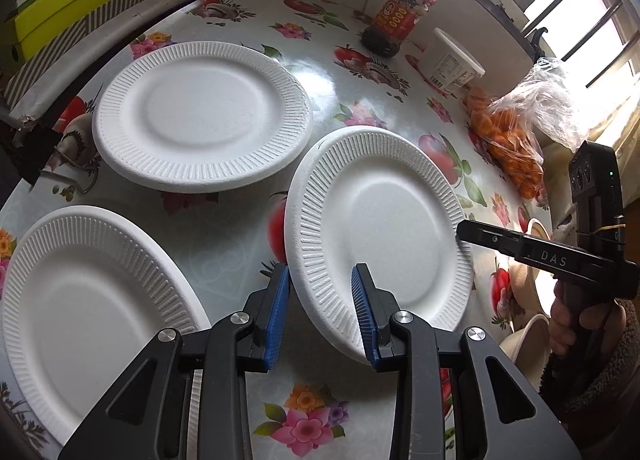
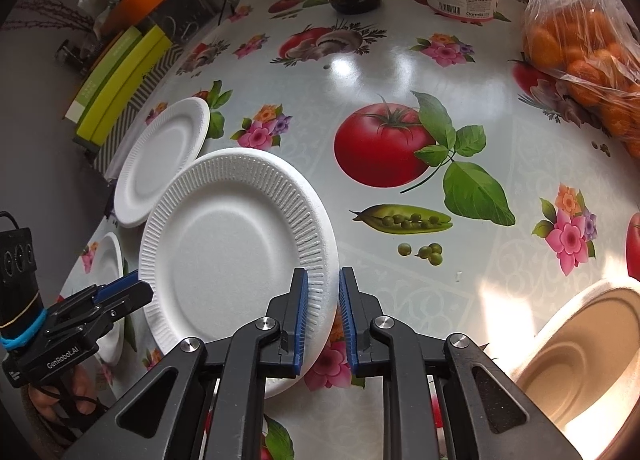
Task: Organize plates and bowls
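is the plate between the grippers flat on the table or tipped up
Tipped up: the plate slants off the tablecloth, its rim pinched by the right gripper.

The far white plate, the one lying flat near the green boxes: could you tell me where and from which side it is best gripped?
Grip the far plate by its ribbed rim, on the near edge facing the left gripper. It lies flat, so the thin, slightly raised rim is probably the only part the jaws can close over; its near edge looks unobstructed.
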`<state>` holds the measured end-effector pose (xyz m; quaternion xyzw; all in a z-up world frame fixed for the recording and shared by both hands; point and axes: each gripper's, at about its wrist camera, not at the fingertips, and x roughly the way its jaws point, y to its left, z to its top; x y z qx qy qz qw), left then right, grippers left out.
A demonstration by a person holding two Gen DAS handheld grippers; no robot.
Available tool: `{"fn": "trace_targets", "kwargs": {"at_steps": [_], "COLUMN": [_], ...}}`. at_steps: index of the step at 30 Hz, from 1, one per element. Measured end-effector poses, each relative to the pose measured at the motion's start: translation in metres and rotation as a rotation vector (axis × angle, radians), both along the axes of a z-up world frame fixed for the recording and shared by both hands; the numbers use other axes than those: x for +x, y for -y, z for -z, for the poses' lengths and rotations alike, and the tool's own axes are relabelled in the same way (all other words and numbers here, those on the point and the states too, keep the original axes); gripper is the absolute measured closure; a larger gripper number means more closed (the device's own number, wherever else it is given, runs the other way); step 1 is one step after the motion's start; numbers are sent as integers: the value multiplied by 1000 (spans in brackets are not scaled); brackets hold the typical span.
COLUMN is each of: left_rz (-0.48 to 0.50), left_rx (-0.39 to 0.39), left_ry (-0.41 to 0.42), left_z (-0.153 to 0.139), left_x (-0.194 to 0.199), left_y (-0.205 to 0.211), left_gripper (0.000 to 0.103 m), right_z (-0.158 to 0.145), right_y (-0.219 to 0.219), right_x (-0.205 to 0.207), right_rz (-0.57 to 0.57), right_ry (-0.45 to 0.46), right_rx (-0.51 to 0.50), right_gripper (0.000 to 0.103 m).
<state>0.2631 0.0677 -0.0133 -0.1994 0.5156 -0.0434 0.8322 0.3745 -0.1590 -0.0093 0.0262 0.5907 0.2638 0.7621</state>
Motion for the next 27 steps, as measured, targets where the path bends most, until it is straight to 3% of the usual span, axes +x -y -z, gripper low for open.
{"fn": "trace_targets", "kwargs": {"at_steps": [16,27], "left_rz": [-50,-131], "left_rx": [8,25], "left_ry": [65,67], "left_z": [-29,-31], "left_x": [-41,-80], "left_y": [-32,-76], "left_gripper": [70,70], "right_z": [-33,-35], "right_y": [-34,-81], "right_x": [-37,-67], "right_rz": [-55,-137], "right_ry": [38,34], "right_rx": [23,49], "right_gripper": [87,87]}}
